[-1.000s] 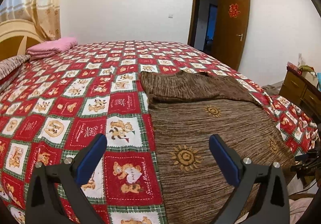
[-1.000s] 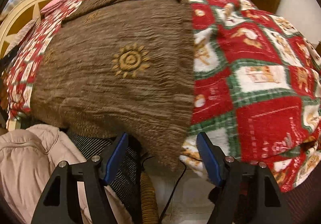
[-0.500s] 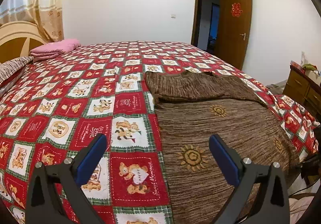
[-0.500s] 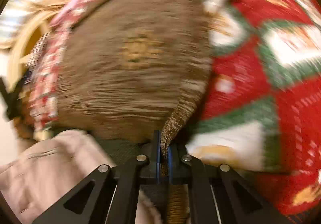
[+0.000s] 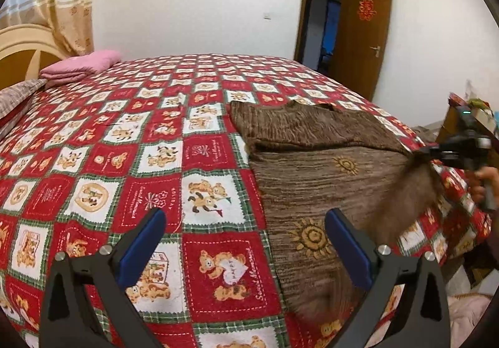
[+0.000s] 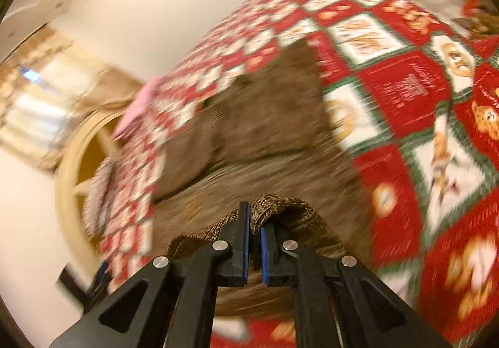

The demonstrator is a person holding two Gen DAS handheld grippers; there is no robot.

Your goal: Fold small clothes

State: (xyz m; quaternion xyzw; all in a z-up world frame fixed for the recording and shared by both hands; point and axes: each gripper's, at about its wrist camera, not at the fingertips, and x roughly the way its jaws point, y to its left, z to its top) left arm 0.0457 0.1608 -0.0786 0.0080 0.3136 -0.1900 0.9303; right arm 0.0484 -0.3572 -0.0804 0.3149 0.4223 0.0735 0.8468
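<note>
A brown knit garment (image 5: 315, 167) with gold sun motifs lies on the red checked bedspread (image 5: 156, 142), its far part folded over. My left gripper (image 5: 246, 242) is open and empty, hovering over the garment's near left edge. My right gripper (image 6: 255, 249) is shut on the garment's corner (image 6: 274, 207) and holds it lifted above the bed. It also shows in the left wrist view (image 5: 436, 153) at the right, with the cloth hanging from it.
A folded pink blanket (image 5: 81, 65) lies by the headboard (image 5: 21, 51) at the far left. A wooden dresser (image 5: 467, 120) stands right of the bed. An open brown door (image 5: 358, 36) is at the back right.
My right gripper closed on the garment's hanging corner and lifted it up over the bed. My left gripper stayed open and drifted slightly.
</note>
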